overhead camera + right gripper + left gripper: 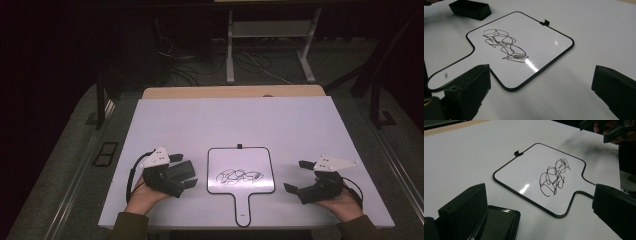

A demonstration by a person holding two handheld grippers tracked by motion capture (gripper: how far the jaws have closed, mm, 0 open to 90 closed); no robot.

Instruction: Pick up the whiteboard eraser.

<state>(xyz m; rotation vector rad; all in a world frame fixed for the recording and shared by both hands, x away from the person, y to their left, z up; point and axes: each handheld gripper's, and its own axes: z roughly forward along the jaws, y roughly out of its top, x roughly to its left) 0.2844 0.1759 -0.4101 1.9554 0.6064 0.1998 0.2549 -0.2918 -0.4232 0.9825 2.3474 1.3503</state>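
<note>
I see the small white paddle-shaped whiteboard with a thin black rim and a dark scribble [240, 176] lying flat on the white counter [225, 125], between my two grippers. It looks light, stiff and slick, so I would take it by the narrow handle near me. The black rectangular eraser block [181, 170] sits just beside my left gripper [182, 177], jaws apart. The right gripper [296, 176] is also spread wide, holding nothing.

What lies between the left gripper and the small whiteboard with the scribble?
A black eraser block lies there, right by the left gripper, beside the whiteboard. The high view shows it; the right gripper view shows it past the board's far edge.
</note>
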